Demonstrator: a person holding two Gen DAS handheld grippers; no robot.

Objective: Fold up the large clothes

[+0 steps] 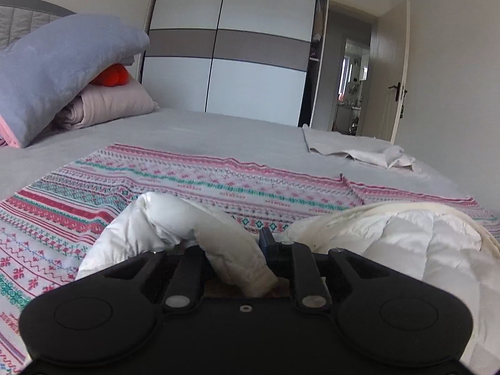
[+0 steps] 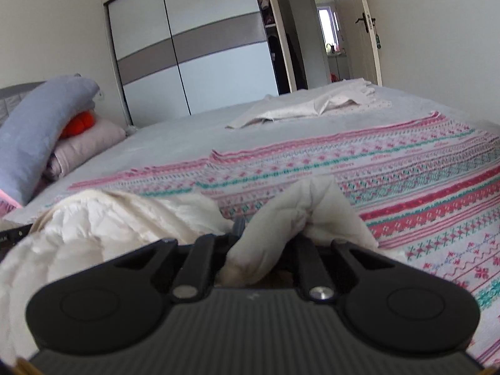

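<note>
A white puffy quilted garment (image 1: 406,243) lies bunched at the near edge of the bed, on a patterned pink and teal blanket (image 1: 156,181). My left gripper (image 1: 232,250) is shut on a rolled end of the white garment (image 1: 175,218), which bulges up between its fingers. My right gripper (image 2: 265,243) is shut on another end of the same garment (image 2: 300,212). The garment's body (image 2: 93,225) spreads to the left in the right wrist view. The blanket (image 2: 406,172) also shows there. The fingertips are mostly hidden by fabric.
A grey bed sheet (image 1: 203,131) stretches ahead. A grey pillow (image 1: 62,72), a pink pillow (image 1: 109,103) and an orange item (image 1: 112,75) sit at the far left. A pale folded cloth (image 1: 359,150) lies far right. A wardrobe (image 1: 250,47) and open door (image 1: 390,72) stand beyond.
</note>
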